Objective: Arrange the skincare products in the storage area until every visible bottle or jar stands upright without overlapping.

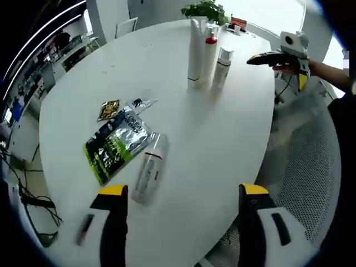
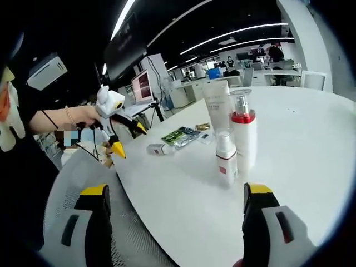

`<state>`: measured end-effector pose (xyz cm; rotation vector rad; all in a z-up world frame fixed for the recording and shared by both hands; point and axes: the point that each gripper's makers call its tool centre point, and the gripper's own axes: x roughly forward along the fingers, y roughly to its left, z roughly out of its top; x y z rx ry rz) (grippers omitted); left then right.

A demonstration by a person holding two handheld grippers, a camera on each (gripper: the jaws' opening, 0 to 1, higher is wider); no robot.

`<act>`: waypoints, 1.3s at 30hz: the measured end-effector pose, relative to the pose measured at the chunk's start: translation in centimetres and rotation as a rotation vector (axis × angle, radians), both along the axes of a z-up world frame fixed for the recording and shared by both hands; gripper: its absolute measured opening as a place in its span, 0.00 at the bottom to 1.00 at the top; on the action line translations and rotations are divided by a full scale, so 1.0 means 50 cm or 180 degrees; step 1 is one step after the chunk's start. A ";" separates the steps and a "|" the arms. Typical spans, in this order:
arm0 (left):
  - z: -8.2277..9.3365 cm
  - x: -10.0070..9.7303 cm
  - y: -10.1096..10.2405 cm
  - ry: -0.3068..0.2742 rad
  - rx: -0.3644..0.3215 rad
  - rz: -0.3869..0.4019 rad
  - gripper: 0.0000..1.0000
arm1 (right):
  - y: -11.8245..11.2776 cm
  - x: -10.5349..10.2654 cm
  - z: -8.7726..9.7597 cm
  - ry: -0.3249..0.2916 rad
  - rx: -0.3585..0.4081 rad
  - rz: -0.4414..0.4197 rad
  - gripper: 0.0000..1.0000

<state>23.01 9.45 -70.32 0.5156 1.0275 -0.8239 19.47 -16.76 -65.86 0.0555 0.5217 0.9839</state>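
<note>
Left gripper view: both tongs gape empty; one bottle (image 1: 149,168) lies flat on the table (image 1: 222,128).

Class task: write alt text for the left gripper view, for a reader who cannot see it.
A clear bottle lies on its side on a white oval table, beside a green sachet and between the open jaws of the left gripper. Three upright products, a tall tube, a red-collared bottle and a small bottle, stand together at the far end, where a hand holds the right gripper.
</note>
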 end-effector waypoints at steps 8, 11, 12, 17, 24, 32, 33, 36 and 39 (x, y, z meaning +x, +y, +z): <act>-0.031 0.038 0.010 0.0112 0.0127 -0.0144 0.68 | 0.010 -0.003 0.005 -0.0036 0.0007 -0.0007 0.97; -0.035 0.043 0.010 0.0113 0.0212 -0.0255 0.65 | 0.018 -0.008 0.010 -0.0050 0.0010 -0.0018 0.96; -0.037 0.047 0.009 0.0114 0.0222 -0.0264 0.64 | 0.020 -0.009 0.013 -0.0063 0.0013 -0.0017 0.96; -0.062 0.084 0.014 0.0107 0.0287 -0.0283 0.56 | 0.025 -0.013 0.018 -0.0090 0.0016 -0.0025 0.96; -0.092 0.100 0.011 0.0155 0.0370 -0.0366 0.48 | 0.029 -0.020 0.017 -0.0077 0.0007 -0.0085 0.96; -0.113 0.115 0.009 0.0150 0.0465 -0.0478 0.38 | 0.024 -0.019 0.019 -0.0059 0.0003 -0.0201 0.95; -0.115 0.115 0.010 0.0139 0.0479 -0.0486 0.38 | 0.024 -0.019 0.019 -0.0058 0.0003 -0.0209 0.95; -0.116 0.112 0.009 0.0137 0.0515 -0.0521 0.35 | 0.023 -0.017 0.020 -0.0051 0.0001 -0.0239 0.95; -0.121 0.109 0.011 0.0123 0.0554 -0.0580 0.33 | 0.023 -0.015 0.019 -0.0046 -0.0006 -0.0255 0.94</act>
